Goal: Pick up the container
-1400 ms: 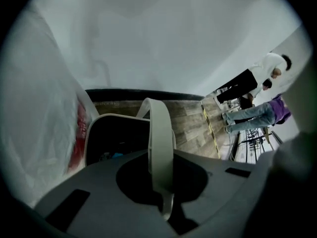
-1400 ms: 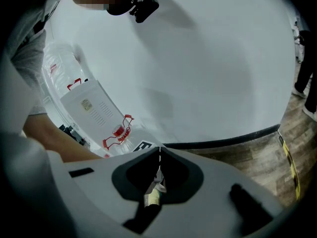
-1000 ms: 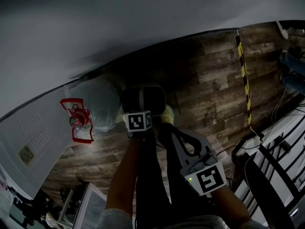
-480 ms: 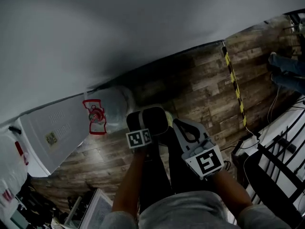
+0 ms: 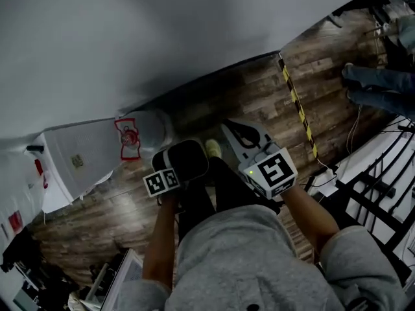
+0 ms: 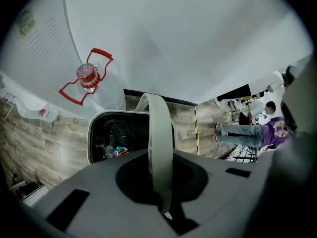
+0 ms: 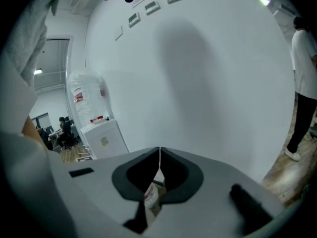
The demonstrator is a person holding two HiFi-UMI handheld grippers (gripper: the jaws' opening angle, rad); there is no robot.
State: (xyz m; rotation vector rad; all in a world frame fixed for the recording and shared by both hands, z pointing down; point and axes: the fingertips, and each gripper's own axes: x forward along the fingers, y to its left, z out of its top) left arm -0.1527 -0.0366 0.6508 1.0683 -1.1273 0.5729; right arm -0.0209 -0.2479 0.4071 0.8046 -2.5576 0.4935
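Observation:
The container (image 5: pixel 185 161) is a black bin with a white rim and a white bail handle (image 6: pixel 159 143). It hangs over the wooden floor in front of the person's legs. My left gripper (image 5: pixel 174 172) points steeply down and is shut on that handle, which runs into the jaws' recess in the left gripper view, where my left gripper (image 6: pixel 162 182) fills the bottom. Below it the bin's mouth (image 6: pixel 119 133) shows some litter inside. My right gripper (image 5: pixel 228 129) is beside the bin, to its right, shut with nothing held; in its own view my right gripper (image 7: pixel 159 158) faces a white wall.
A clear water jug (image 5: pixel 144 131) with a red cap and red handle lies on the floor beside a white appliance (image 5: pixel 78 157). Yellow-black tape (image 5: pixel 297 105) crosses the floor. A person's legs in jeans (image 5: pixel 379 89) are at top right; a black rack (image 5: pixel 382 186) stands at right.
Both grippers have risen, and the bin has come up with the left one. The head view has swung, so the jug and appliance sit more to the left.

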